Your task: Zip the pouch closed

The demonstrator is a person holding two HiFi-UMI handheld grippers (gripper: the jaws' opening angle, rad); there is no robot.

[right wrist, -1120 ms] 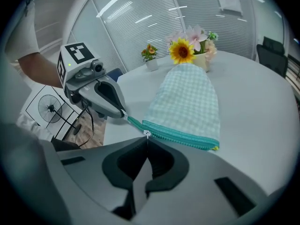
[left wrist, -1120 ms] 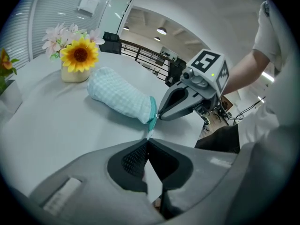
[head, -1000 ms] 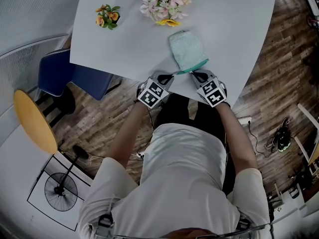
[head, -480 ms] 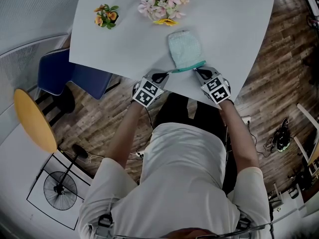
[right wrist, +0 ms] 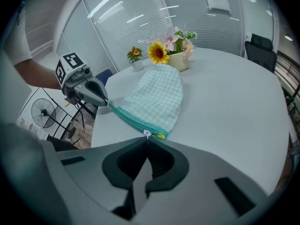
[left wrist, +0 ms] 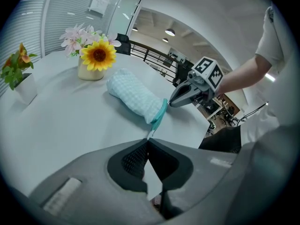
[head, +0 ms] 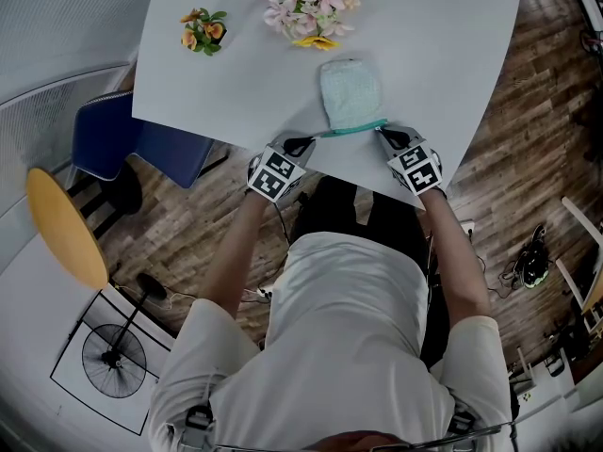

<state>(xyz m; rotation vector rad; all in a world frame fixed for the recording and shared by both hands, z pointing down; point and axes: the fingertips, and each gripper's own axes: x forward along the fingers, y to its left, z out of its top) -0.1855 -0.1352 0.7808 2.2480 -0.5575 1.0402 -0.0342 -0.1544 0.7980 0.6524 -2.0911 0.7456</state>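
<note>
A pale green checked pouch (head: pixel 350 92) lies on the white table (head: pixel 452 45) near its front edge, teal zipper edge (head: pixel 350 130) toward me. My left gripper (head: pixel 307 141) is shut on the white tab (left wrist: pixel 150 134) at the zipper's left end. My right gripper (head: pixel 383 133) is shut on the small white zipper pull (right wrist: pixel 147 134) at the pouch's right corner. In the right gripper view the zipper band (right wrist: pixel 129 118) runs taut from the left gripper (right wrist: pixel 107 103) to my jaws. The left gripper view shows the pouch (left wrist: pixel 133 96) with the right gripper (left wrist: pixel 171 103) at its far corner.
A vase of pink flowers and a sunflower (head: pixel 306 3) stands just behind the pouch. A small potted plant (head: pixel 203 28) sits at the table's back left. A blue chair (head: pixel 122 144) and a yellow round seat (head: pixel 64 229) stand left of the table, a fan (head: pixel 113 356) on the floor.
The two grippers have drawn apart: the right one moved right along the zipper edge, the left one slightly left. The zipper band now looks stretched straight.
</note>
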